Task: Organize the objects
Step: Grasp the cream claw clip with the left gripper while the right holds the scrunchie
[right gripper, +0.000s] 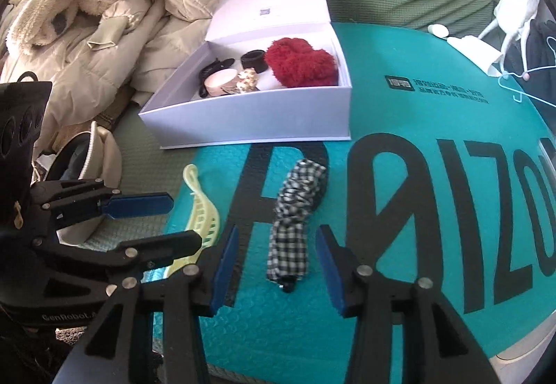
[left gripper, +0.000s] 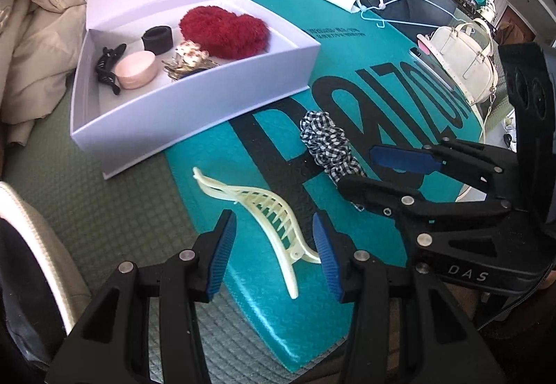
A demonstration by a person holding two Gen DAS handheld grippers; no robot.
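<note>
Left tongs [left gripper: 274, 259] spread around cream hair clip [left gripper: 264, 210]; right tongs [right gripper: 278, 266] spread around checked scrunchie [right gripper: 295, 210].

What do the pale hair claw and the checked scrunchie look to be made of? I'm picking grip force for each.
The hair claw looks like hard moulded plastic, cream and slightly translucent with a glossy sheen; its thin rigid teeth suggest that. The scrunchie looks like soft woven fabric in black and white gingham, matte and gathered into folds. Both lie on the teal mat, which shows a fine pebbled texture, maybe foam.
</note>
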